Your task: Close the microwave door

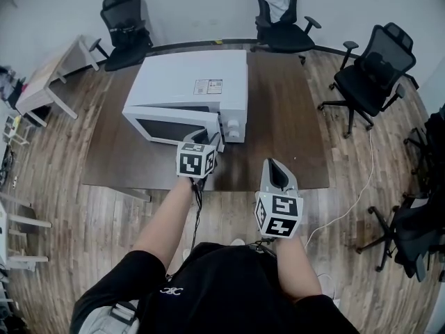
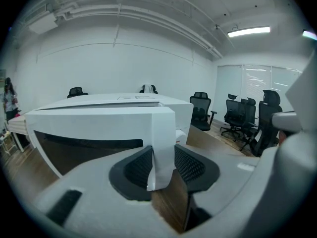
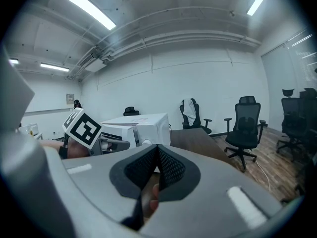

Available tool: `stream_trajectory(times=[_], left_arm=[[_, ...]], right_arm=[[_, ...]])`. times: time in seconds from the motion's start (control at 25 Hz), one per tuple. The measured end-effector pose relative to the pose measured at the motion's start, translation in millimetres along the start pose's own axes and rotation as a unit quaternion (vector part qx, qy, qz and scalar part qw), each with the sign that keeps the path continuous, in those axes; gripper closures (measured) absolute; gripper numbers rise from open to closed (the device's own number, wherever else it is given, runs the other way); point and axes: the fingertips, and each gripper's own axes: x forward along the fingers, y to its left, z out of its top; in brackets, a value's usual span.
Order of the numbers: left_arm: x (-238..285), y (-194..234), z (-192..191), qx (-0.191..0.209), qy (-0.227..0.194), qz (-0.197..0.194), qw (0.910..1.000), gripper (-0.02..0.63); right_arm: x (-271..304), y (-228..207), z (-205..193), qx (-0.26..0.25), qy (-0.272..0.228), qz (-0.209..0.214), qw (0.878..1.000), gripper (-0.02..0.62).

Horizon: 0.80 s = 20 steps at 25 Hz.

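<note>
Head view: left tool (image 2: 162,165) clamps microwave door (image 1: 174,125) edge, right tool (image 3: 156,166) pinched shut; top label (image 1: 208,86) unreadable.

Table (image 1: 278,117): dark brown and rectangular, standing on the floor.
On the table: a white microwave (image 1: 208,82), set on the left part of the top, its back near the far edge.
Microwave door (image 1: 174,125): swung partly out, over the table top toward the near edge.
Floor (image 1: 69,207): wood planks.
On the floor: black office chairs (image 1: 368,75) beyond and right of the table, a light side table (image 1: 52,78) at left, and a white cable (image 1: 348,204) at right.
</note>
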Motion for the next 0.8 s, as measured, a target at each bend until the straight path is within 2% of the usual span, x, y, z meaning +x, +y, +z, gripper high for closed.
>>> stream_trajectory(times=[0.8], left_arm=[[23.2, 7.1, 15.7, 0.004, 0.003, -0.010, 0.9999, 0.449]], right_arm=[[16.5, -11.2, 4.8, -0.004, 0.002, -0.003, 1.000, 0.586]])
